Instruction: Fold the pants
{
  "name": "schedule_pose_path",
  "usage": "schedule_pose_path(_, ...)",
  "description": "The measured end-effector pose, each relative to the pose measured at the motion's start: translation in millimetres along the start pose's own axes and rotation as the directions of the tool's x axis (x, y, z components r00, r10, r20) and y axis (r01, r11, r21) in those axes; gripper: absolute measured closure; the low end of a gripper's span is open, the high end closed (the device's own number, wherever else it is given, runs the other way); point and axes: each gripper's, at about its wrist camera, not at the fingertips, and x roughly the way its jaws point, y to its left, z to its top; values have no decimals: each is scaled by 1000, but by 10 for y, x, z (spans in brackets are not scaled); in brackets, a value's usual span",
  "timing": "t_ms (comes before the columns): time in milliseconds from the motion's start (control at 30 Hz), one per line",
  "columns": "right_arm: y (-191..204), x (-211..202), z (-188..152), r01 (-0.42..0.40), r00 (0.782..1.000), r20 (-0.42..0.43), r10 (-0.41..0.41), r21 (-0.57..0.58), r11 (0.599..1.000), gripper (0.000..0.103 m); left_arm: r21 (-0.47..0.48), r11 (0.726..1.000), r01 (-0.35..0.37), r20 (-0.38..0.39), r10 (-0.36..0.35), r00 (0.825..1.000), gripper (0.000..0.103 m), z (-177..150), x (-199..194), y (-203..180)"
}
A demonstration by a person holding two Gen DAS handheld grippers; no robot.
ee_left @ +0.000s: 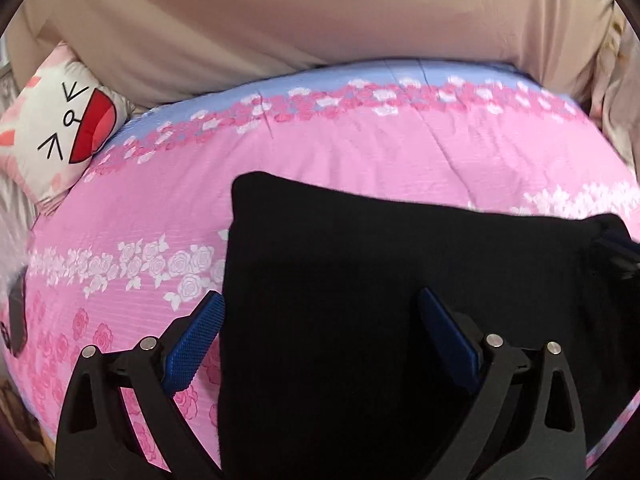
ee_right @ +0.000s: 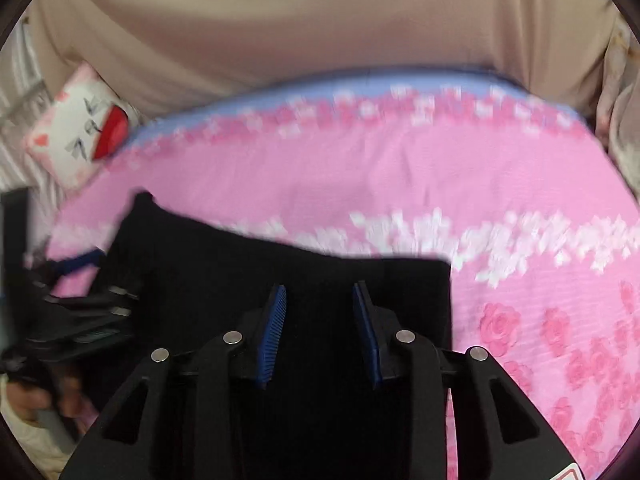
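The black pants (ee_left: 360, 280) lie folded in a compact rectangle on the pink floral bedspread (ee_left: 360, 152). My left gripper (ee_left: 320, 304) is open over the pants' left edge, with its left blue pad (ee_left: 196, 340) over the bedspread and its right pad over the black cloth. In the right wrist view, my right gripper (ee_right: 320, 300) is open above the right part of the pants (ee_right: 240, 264), and nothing sits between its blue pads. The left gripper (ee_right: 80, 308) shows blurred at the left of that view.
A white cartoon-face pillow (ee_left: 60, 128) lies at the far left of the bed. A beige upholstered headboard (ee_left: 320, 20) rises behind the bed. The bedspread's blue border (ee_left: 360, 76) runs along the far edge. The right wrist view is motion-blurred.
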Motion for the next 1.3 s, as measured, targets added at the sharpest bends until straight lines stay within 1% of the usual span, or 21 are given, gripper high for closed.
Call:
schedule_pose_path(67, -13, 64, -61, 47, 998, -30, -48, -37, 998, 68, -1, 1000, 3, -3, -3, 1000, 8, -14, 14, 8)
schedule_pose_path(100, -74, 224, -130, 74, 993, -87, -77, -34, 997, 68, -1, 1000, 4, -6, -4, 1000, 8, -21, 32, 10)
schedule_pose_path(133, -101, 242, -167, 58, 994, -95, -59, -11, 998, 69, 0, 1000, 5, -4, -5, 1000, 7, -27, 30, 8)
schedule_pose_path(200, -143, 74, -193, 30, 998, -59, -29, 23, 999, 69, 12, 1000, -4, -1, 4, 1000, 7, -43, 10, -16)
schedule_pose_path(267, -93, -17, -200, 34, 999, -24, -34, 3, 999, 69, 14, 1000, -4, 0, 4, 1000, 7, -61, -10, -38)
schedule_pose_path(367, -129, 160, -313, 63, 994, -85, -65, -24, 998, 69, 4, 1000, 1, -4, -1, 1000, 6, -57, 6, -40)
schedule_pose_path(433, -196, 113, -334, 33, 997, -75, -31, 21, 999, 69, 7, 1000, -2, -3, 2, 1000, 6, -58, 9, -38)
schedule_pose_path(500, -178, 7, -327, 26, 998, -54, -25, 27, 999, 68, 12, 1000, -7, 1, 7, 1000, 6, -67, -6, -33)
schedule_pose_path(567, -183, -44, -338, 28, 998, -52, -26, 38, 999, 63, 11, 1000, -1, -1, 1, 1000, 7, -74, -51, -12)
schedule_pose_path(600, -214, -94, -356, 28, 998, -51, -26, 48, 998, 57, 7, 1000, 9, -3, -9, 1000, 7, -85, -92, 10)
schedule_pose_path(667, -285, -189, -397, 27, 999, -47, -24, 68, 997, 44, 4, 999, 48, -5, -48, 999, 7, -135, -242, 100)
schedule_pose_path(700, -349, -259, -440, 37, 998, -47, -33, 84, 996, 32, -6, 997, 78, -2, -78, 997, 5, -187, -345, 187)
schedule_pose_path(733, -405, -302, -478, 41, 998, -51, -36, 98, 994, 25, -16, 994, 105, -4, -105, 994, 5, -229, -400, 254)
schedule_pose_path(767, -468, -317, -518, 40, 997, -66, -32, 117, 992, 24, -33, 991, 133, -18, -134, 991, 5, -287, -443, 338)
schedule_pose_path(867, -667, -282, -675, -20, 991, -126, 46, 199, 980, 24, -108, 976, 191, -101, -202, 974, 5, -476, -390, 575)
schedule_pose_path(967, -749, -200, -807, -99, 978, -148, 146, 286, 953, 24, -221, 944, 245, -159, -283, 946, 5, -640, -202, 725)
schedule_pose_path(1033, -748, -150, -855, -141, 967, -156, 199, 319, 937, 24, -313, 904, 290, -159, -351, 923, 5, -704, -110, 803)
schedule_pose_path(1100, -728, -117, -890, -180, 957, -154, 244, 342, 922, 22, -367, 872, 325, -152, -401, 903, 5, -731, -46, 841)
schedule_pose_path(1167, -675, -113, -906, -188, 958, -147, 247, 331, 925, 16, -363, 866, 344, -126, -411, 903, 5, -730, -40, 827)
schedule_pose_path(1267, -589, -88, -892, -203, 955, -147, 258, 311, 929, 16, -349, 863, 366, -112, -426, 898, 5, -708, -24, 766)
schedule_pose_path(1300, -573, -82, -895, -216, 954, -135, 269, 316, 924, 16, -348, 849, 397, -109, -457, 883, 5, -695, -10, 735)
